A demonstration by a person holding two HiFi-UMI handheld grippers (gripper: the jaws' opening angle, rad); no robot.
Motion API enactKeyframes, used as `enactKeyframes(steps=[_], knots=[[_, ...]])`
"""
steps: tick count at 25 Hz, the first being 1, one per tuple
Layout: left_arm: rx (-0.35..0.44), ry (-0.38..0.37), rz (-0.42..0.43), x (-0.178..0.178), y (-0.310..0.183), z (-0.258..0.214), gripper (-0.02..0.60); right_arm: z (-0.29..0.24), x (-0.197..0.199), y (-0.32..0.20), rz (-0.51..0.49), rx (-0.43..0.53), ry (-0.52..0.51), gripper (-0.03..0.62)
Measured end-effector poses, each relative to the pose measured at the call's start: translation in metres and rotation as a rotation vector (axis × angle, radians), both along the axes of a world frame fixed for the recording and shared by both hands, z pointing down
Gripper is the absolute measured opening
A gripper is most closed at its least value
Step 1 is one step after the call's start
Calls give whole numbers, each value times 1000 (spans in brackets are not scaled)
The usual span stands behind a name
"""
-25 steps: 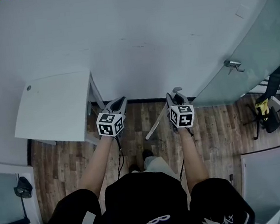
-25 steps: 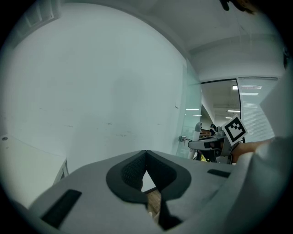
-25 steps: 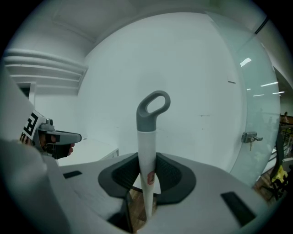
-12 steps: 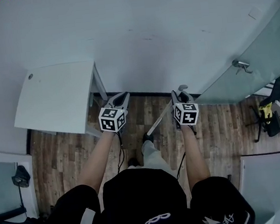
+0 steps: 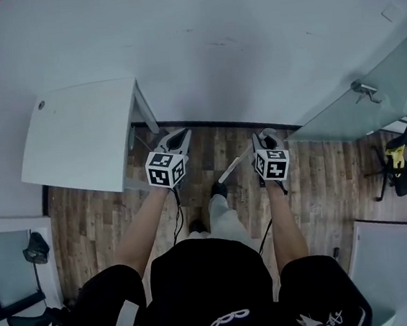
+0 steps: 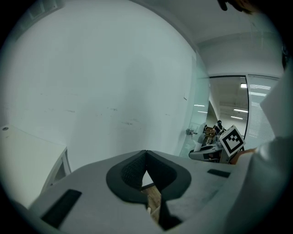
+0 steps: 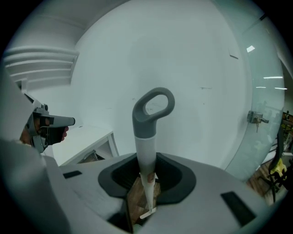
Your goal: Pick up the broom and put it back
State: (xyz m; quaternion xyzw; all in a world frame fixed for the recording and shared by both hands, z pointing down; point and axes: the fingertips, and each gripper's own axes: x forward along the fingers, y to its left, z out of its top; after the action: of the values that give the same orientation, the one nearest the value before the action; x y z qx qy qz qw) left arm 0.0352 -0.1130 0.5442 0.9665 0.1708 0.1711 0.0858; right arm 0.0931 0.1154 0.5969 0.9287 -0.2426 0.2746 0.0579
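The broom has a white shaft (image 7: 145, 157) and a grey loop grip (image 7: 153, 107) at its top. My right gripper (image 7: 146, 158) is shut on the shaft just below the grip, holding it upright in front of the wall. In the head view a short stretch of the shaft (image 5: 229, 169) slants down to the left of the right gripper (image 5: 266, 140); the broom's head is hidden. My left gripper (image 6: 146, 153) is shut with nothing in it, its tips meeting. It hangs level with the right one, left of the broom, as the head view's left gripper (image 5: 176, 138) shows.
A white table (image 5: 78, 136) stands against the white wall (image 5: 213, 49) at the left, close to the left gripper. A glass door with a metal handle (image 5: 366, 91) is at the right, an office chair (image 5: 406, 163) behind it. My shoe (image 5: 218, 189) rests on the wooden floor (image 5: 314, 183).
Both grippers have sunk toward the floor, the right one taking the broom down with it. Less of the shaft shows below the right gripper now.
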Motion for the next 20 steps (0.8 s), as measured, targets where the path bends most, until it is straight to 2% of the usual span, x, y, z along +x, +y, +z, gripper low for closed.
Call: enactKeyframes(steps=[20], knots=[[18,-76,-20,126,11,70,20,124,135,-5,-44,-85,-136,117]])
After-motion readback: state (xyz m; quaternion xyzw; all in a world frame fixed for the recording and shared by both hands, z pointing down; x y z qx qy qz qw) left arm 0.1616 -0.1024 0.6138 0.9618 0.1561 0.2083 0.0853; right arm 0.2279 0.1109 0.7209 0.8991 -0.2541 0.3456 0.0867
